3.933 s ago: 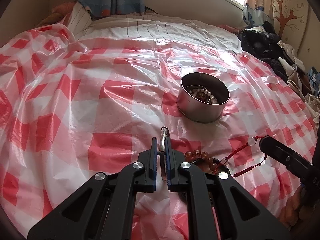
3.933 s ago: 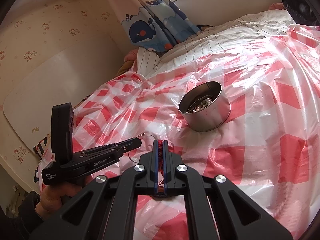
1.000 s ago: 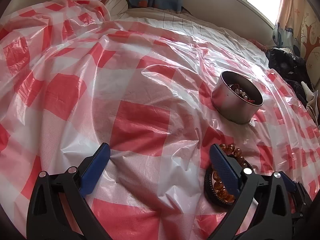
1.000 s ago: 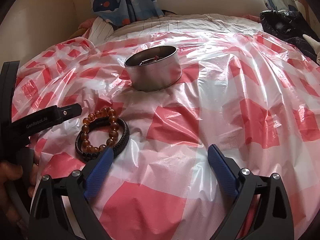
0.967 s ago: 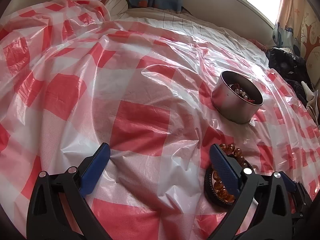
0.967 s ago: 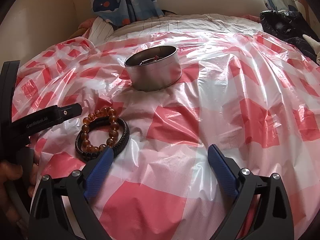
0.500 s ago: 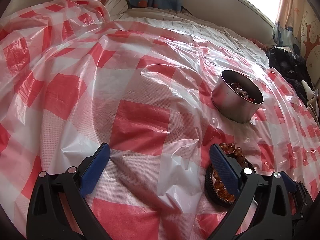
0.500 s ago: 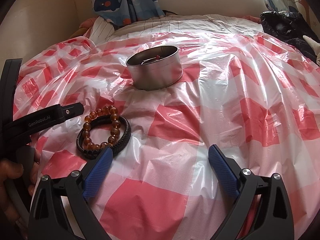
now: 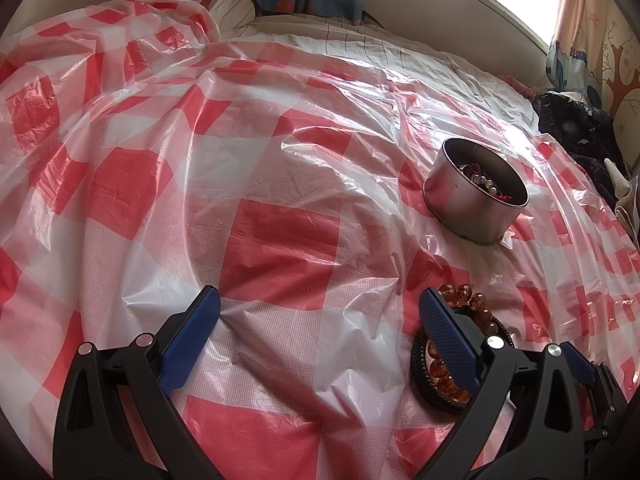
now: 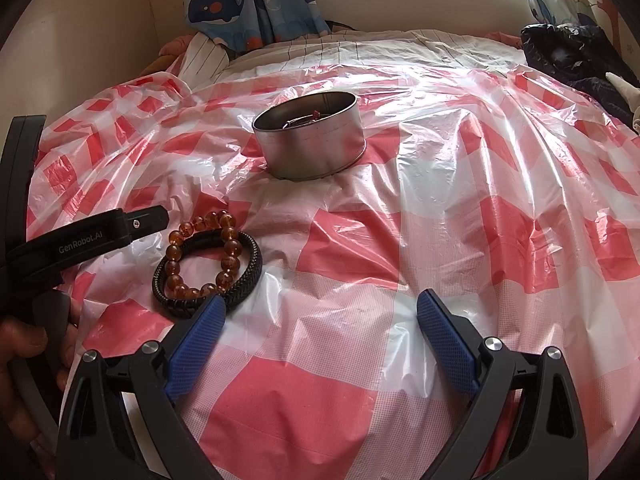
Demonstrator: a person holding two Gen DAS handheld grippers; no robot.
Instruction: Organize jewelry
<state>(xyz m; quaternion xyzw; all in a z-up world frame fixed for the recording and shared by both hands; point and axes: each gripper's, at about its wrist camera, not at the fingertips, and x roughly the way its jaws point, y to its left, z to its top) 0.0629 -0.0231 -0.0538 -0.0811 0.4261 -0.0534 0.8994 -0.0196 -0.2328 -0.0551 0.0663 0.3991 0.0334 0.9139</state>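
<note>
Tin (image 10: 312,144), upper centre, already holds some pieces. Amber beads (image 10: 200,256) and black band (image 10: 240,280) left, lower left. My fingers wide, both empty.

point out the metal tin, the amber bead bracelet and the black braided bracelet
metal tin (image 10: 316,148), right wrist view, on its outer side wall
amber bead bracelet (image 10: 233,247), right wrist view, on a bead at its right side
black braided bracelet (image 10: 248,280), right wrist view, on its lower right braid
</note>
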